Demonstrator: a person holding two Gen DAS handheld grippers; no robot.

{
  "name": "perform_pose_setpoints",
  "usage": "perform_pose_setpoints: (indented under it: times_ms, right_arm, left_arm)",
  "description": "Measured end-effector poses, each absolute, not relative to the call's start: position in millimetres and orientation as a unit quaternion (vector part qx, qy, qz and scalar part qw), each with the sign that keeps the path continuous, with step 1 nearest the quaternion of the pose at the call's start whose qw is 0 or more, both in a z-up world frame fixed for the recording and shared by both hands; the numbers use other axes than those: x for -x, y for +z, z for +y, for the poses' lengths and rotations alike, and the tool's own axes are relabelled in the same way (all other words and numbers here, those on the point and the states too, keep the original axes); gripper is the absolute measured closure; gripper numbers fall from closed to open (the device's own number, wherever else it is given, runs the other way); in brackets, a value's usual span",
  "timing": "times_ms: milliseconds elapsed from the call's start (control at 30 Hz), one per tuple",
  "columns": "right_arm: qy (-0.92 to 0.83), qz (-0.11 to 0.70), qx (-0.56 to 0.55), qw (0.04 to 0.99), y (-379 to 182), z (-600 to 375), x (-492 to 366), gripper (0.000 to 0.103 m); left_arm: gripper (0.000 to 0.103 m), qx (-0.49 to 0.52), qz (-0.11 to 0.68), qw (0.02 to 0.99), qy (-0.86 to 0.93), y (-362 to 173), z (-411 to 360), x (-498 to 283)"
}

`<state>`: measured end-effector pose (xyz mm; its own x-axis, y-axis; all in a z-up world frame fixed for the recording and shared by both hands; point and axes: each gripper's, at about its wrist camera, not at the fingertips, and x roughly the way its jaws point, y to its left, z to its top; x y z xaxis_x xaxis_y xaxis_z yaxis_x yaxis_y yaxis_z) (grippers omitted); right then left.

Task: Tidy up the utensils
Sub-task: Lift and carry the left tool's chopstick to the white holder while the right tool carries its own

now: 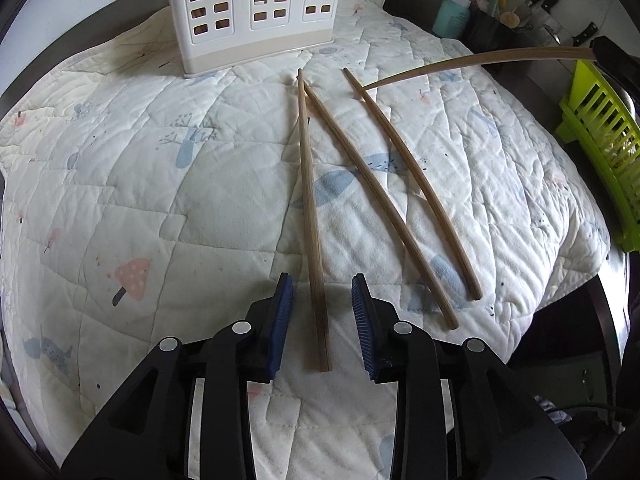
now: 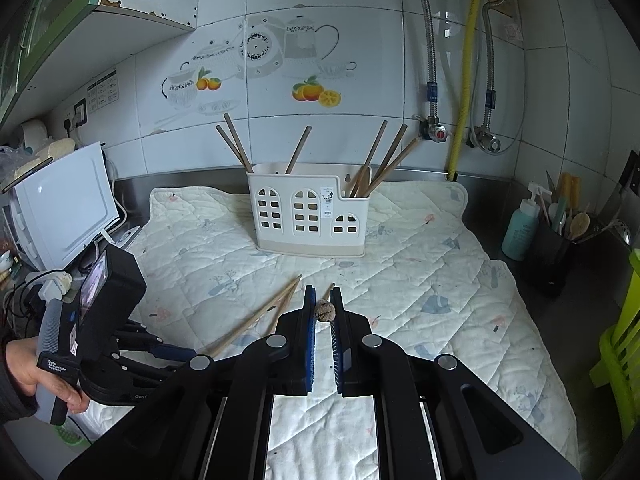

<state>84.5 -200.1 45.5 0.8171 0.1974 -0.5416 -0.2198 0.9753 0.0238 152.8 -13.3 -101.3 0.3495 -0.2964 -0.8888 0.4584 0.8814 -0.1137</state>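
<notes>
Right gripper (image 2: 324,310) clamps a wooden chopstick's (image 2: 324,311) butt end.
Left gripper (image 1: 322,316), jaws apart, straddles another brown wooden chopstick (image 1: 310,200) on quilted white cloth (image 1: 160,200).

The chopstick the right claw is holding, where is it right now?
In the left wrist view the held chopstick hangs above the quilted mat, on the right side, its tip over the rightmost loose chopstick. The right claw pinches its thick end.

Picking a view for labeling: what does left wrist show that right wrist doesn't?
Left wrist only: its own open left gripper straddling one chopstick, and the full length of the chopstick held by the right gripper.

Right wrist only: the right gripper shut on that chopstick's butt end, and chopsticks standing in the holder.

Both: holder, quilted mat.
</notes>
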Motion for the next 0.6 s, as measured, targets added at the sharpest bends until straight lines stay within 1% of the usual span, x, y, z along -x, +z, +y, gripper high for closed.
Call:
perform_pose_setpoints:
  times_ms: [100,167,200,267,367,600]
  right_arm:
    - [0.110,0.281,0.019,0.953,47,-200,-85,0.096]
    - [0.110,0.280,0.019,0.953,47,-200,-86,0.096]
    - [0.110,0.281,0.019,0.953,47,-201,-86,0.096]
    - [0.110,0.280,0.018,0.954,48,-201,-86,0.096]
    - [0.111,0.279,0.018,0.954,49,-200,-87,0.096]
    - [0.115,0.278,0.022,0.953,52,-198,-88,0.096]
  left_arm:
    - [0.076,-0.083,0.521,0.819,-0.227,-102,-14,-153]
    - [0.085,-0.093,0.521,0.819,-0.224,-101,-15,-154]
    - [0.087,-0.099,0.521,0.818,-0.223,-101,-15,-155]
    - [0.095,-0.111,0.522,0.816,-0.222,-101,-15,-157]
    - [0.096,-0.128,0.526,0.810,-0.228,-99,-18,-159]
    - [0.094,-0.152,0.572,0.768,-0.246,-100,-25,-178]
